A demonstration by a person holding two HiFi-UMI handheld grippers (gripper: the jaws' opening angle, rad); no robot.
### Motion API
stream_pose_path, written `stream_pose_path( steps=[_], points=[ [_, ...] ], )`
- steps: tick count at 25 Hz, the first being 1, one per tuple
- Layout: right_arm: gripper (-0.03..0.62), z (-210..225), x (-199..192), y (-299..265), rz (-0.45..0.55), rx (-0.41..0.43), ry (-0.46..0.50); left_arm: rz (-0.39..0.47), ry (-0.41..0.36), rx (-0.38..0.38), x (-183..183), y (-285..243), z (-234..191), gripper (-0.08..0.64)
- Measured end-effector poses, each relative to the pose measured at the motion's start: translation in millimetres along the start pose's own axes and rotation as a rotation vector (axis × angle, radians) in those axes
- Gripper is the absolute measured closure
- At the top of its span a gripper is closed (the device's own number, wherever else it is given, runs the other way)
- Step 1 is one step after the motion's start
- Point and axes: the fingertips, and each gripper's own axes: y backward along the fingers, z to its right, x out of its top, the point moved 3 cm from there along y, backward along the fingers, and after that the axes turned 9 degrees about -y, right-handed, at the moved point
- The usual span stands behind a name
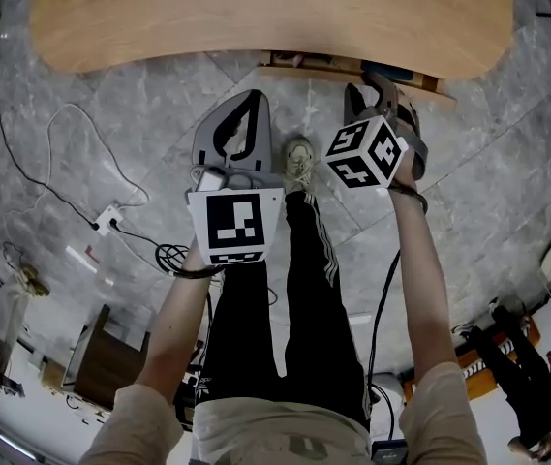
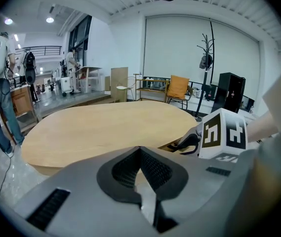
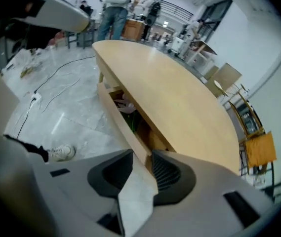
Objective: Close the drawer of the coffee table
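Right gripper (image 3: 141, 158) fingers released astride the open drawer (image 3: 121, 120) front; left gripper (image 2: 140, 149) fingers clenched, empty. We fear an off-centre push skews and jams it.

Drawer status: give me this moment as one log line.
drawer: open | right gripper: open, straddling its front | left gripper: shut, empty

Light wood coffee table (image 1: 256, 17), grey marbled floor (image 1: 120, 105)
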Motion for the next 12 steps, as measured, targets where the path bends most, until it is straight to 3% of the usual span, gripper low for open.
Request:
stream_pose_path(
  steps=[4, 7, 12],
  points=[
    [0.465, 1.0, -5.3, 1.1, -0.016, -0.11, -0.297, -0.002, -0.002, -0.01, -1.4, -0.8, 6.2, 0.552],
    [0.465, -1.4, -7.4, 2.1, -0.026, -0.192, -0.459, -0.006, -0.006, -0.016, -3.6, -0.4, 10.0, 0.552],
    [0.466, -1.7, -10.5, 2.5, -0.046, -0.218, -0.769, -0.008, -0.005, -0.029, -6.9, 0.1, 14.6, 0.552]
  ],
)
